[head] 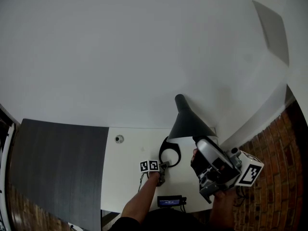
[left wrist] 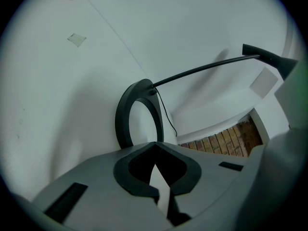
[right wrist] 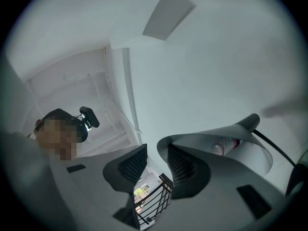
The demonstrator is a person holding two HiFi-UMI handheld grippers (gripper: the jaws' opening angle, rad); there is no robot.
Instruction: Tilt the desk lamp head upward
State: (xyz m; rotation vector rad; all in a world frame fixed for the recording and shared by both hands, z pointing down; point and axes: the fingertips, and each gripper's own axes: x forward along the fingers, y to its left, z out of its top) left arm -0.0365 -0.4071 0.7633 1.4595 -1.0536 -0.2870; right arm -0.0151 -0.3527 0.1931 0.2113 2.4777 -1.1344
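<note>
The black desk lamp stands on the white desk (head: 125, 177). Its cone shade (head: 187, 121) sits above a ring base (head: 169, 154). My right gripper (head: 196, 154) reaches the shade's lower rim. In the right gripper view the right gripper (right wrist: 157, 150) is open and straddles the rim of the shade (right wrist: 216, 139): one pad is inside near the bulb (right wrist: 224, 147), the other outside with a slim gap. My left gripper (head: 161, 171) is low at the ring base. In the left gripper view the left gripper (left wrist: 154, 146) is shut and empty, with the ring base (left wrist: 126, 114) and the thin lamp arm (left wrist: 202, 69) just beyond it.
A small round grommet (head: 119, 139) is set in the desk at the back left. A dark device with a display (head: 169, 201) lies at the front edge. A dark panel (head: 57, 162) borders the desk's left, brick (head: 279, 167) its right. A white wall rises behind.
</note>
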